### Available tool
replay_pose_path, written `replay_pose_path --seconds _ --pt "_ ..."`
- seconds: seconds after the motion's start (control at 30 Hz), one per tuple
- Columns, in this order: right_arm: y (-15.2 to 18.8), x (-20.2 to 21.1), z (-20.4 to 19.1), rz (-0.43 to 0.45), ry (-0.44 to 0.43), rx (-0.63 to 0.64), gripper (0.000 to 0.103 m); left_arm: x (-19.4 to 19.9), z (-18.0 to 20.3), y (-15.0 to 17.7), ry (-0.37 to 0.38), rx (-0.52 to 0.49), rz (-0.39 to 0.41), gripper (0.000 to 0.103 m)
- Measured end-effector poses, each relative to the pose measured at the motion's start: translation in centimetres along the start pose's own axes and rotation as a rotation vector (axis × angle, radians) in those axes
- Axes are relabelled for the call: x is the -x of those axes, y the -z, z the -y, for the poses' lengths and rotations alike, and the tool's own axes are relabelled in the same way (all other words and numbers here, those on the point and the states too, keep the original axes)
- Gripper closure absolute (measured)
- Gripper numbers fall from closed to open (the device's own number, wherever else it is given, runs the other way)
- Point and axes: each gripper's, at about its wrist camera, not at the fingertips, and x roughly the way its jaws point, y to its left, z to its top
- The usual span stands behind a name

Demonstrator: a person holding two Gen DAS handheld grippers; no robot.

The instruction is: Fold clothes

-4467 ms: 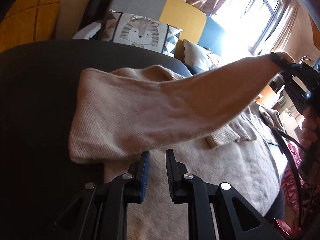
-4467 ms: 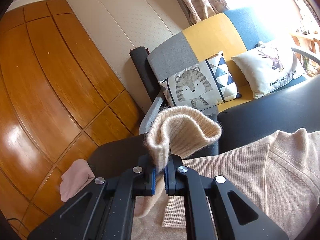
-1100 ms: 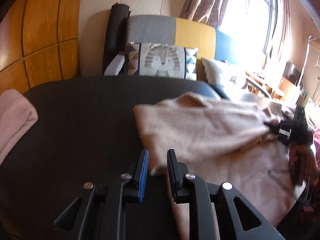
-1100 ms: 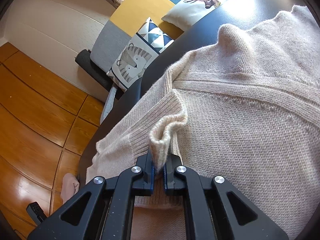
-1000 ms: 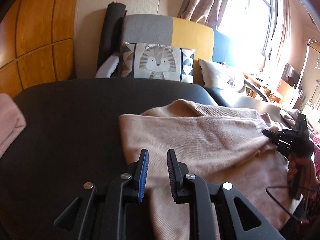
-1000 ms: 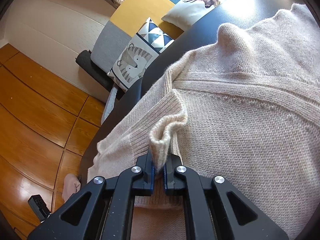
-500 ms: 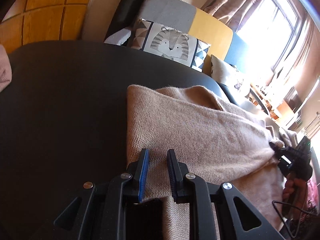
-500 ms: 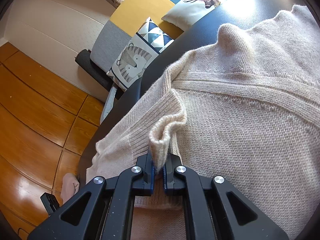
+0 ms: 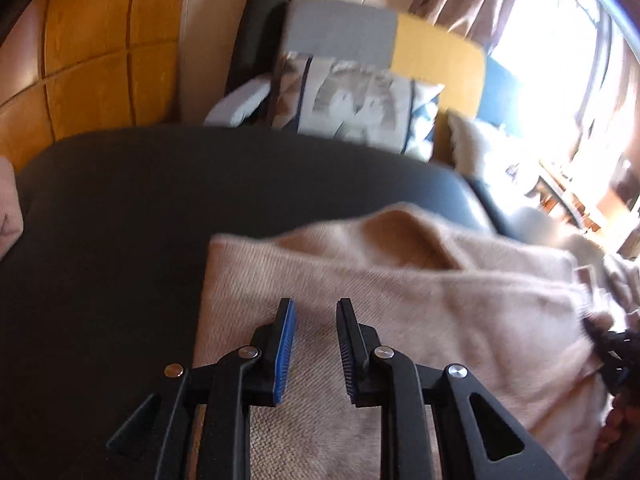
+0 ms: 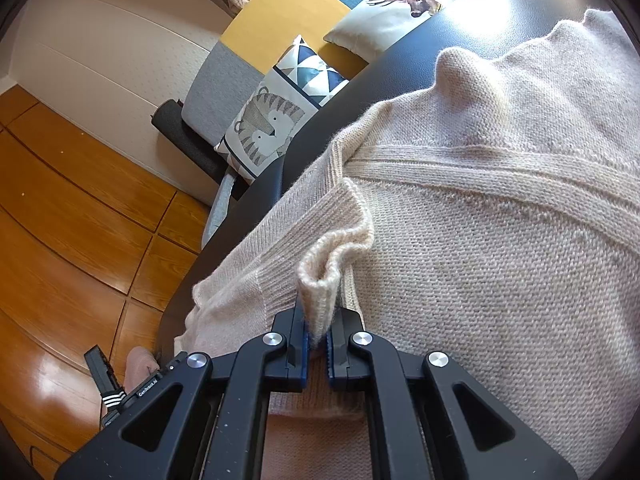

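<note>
Fuzzy knit sweater (image 10: 500, 260) on smooth, matt table (image 9: 120, 220).

The matte black plastic left gripper (image 9: 316, 344) is built from two angular fingers with triangular cut-outs, each joined by round silver screws. A ribbed blue pad (image 9: 285, 350) is fitted on the inner face of one finger; a dark ribbed pad is seen on the other. The matte black plastic right gripper (image 10: 317, 338) is made the same way, with silver screws, blue pad edges and fine pale specks on its frame.
</note>
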Motion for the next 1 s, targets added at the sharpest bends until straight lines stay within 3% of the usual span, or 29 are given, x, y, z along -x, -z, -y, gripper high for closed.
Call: replay_pose_path --seconds 0.17,0.23,0.27,0.3,0.33,0.47,0.53,0.57,0.63,0.73,1.0 --pt "-0.2 0.7 0.3 0.000 0.021 -0.073 0.098 -0.1 -0.5 0.3 0.025 0.030 -0.015 0.081" --pt "-0.3 1.7 0.5 0.022 0.052 -0.150 0.095 -0.1 -0.6 0.4 0.034 0.040 -0.020 0.081" --pt "-0.2 2.6 0.1 0.055 0.079 -0.164 0.087 0.0 -0.5 0.3 0.033 0.039 -0.019 0.081" --pt "-0.2 3.5 -0.6 0.097 0.109 -0.135 0.074 -0.3 -0.3 0.1 0.032 0.037 -0.018 0.081" --pt "-0.2 4.3 -1.5 0.141 0.140 -0.093 0.070 -0.4 -0.3 0.1 0.031 0.036 -0.017 0.081" --pt "0.2 4.2 -7.9 0.162 0.128 0.228 0.069 -1.0 -0.4 -0.1 0.027 0.033 -0.014 0.081" --pt "0.9 1.5 -11.6 0.053 0.143 0.429 0.076 -1.2 -0.5 -0.2 0.025 0.031 -0.012 0.081" --pt "1.5 -0.2 -12.9 0.005 0.144 0.504 0.091 -1.4 -0.5 -0.3 0.024 0.030 -0.012 0.081" --pt "2.3 -3.2 -14.0 -0.044 0.155 0.560 0.092 -1.6 -0.5 -0.4 0.022 0.028 -0.010 0.081" --pt "2.1 -6.0 -13.3 -0.096 0.160 0.525 0.092 -2.0 -0.6 -0.5 0.021 0.027 -0.008 0.081" --pt "-0.6 -5.4 -7.8 -0.050 0.189 0.304 0.103 -1.8 -0.9 -0.3 0.043 0.045 -0.002 0.081"
